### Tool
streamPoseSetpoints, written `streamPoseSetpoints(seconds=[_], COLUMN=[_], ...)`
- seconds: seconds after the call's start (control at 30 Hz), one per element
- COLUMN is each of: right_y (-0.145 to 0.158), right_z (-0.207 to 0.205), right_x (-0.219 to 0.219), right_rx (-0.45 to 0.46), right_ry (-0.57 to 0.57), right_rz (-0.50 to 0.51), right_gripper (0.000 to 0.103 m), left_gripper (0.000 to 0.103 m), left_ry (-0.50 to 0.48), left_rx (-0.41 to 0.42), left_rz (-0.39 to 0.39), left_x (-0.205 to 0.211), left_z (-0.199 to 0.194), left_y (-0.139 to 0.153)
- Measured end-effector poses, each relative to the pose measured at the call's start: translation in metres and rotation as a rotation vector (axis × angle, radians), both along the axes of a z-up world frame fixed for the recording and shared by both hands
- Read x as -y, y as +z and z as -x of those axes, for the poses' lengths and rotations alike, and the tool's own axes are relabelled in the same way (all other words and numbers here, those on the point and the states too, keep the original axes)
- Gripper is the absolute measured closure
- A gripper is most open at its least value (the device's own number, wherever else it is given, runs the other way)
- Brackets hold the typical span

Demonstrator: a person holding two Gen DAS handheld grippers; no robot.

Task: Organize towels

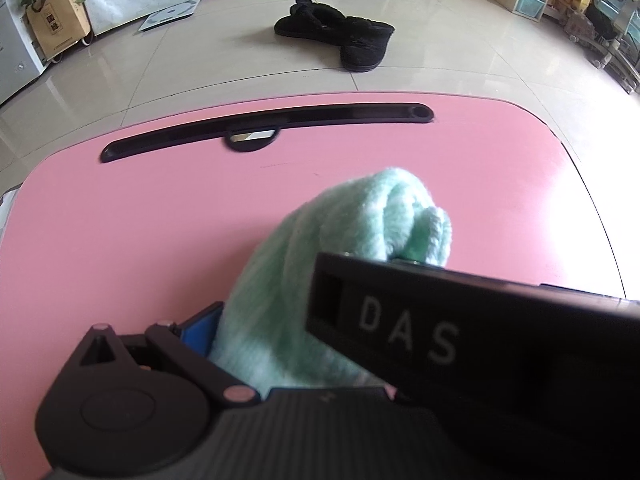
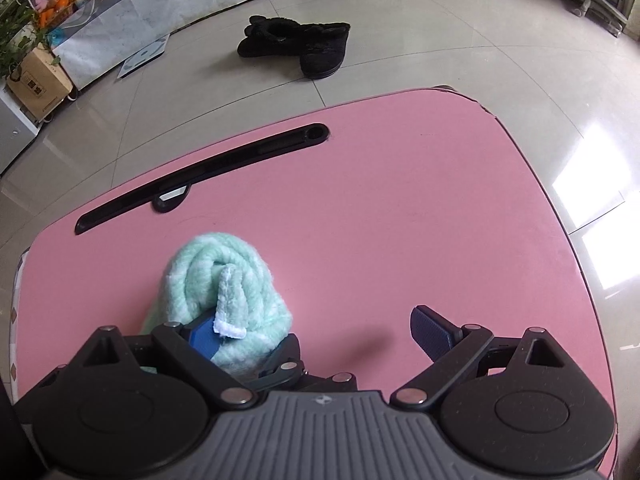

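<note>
A mint-green towel (image 1: 336, 248), rolled up, stands tilted on the pink table (image 1: 120, 216). It runs between the fingers of my left gripper (image 1: 316, 328), whose blue left pad (image 1: 198, 330) presses its side. A black bar marked DAS (image 1: 460, 332) hides the other finger. In the right wrist view the towel (image 2: 224, 276) shows its rolled end, and a black finger (image 2: 284, 356) bears on its right side. My right gripper (image 2: 316, 330) is open. Its left pad (image 2: 204, 338) touches the towel under a loose white-edged flap, and its right pad (image 2: 432, 332) is over bare table.
A long black slot (image 1: 268, 124) runs across the far part of the table. Beyond the edge, a pair of black slippers (image 1: 340, 40) lies on the tiled floor. A brown paper bag (image 1: 56, 24) and plants stand far left, with shelves and clutter far right.
</note>
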State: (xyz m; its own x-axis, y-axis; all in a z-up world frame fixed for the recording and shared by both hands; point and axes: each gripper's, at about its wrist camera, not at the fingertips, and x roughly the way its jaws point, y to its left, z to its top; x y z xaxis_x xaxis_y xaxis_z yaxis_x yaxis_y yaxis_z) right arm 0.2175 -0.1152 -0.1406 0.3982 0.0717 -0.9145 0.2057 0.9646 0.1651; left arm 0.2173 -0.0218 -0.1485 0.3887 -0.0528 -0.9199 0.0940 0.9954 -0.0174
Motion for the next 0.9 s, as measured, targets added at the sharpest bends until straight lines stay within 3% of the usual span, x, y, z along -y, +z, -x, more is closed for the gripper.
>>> streamPoseSetpoints(seconds=[0.9], right_y=[0.000], right_z=[0.016], right_x=[0.072], right_rx=[-0.004], right_ry=[-0.156], right_rz=[-0.011], right_gripper=[0.007], left_gripper=[0.000], left_ry=[-0.126], left_rx=[-0.006], left_rz=[-0.009], left_x=[0.071], left_z=[0.004], left_y=[-0.002])
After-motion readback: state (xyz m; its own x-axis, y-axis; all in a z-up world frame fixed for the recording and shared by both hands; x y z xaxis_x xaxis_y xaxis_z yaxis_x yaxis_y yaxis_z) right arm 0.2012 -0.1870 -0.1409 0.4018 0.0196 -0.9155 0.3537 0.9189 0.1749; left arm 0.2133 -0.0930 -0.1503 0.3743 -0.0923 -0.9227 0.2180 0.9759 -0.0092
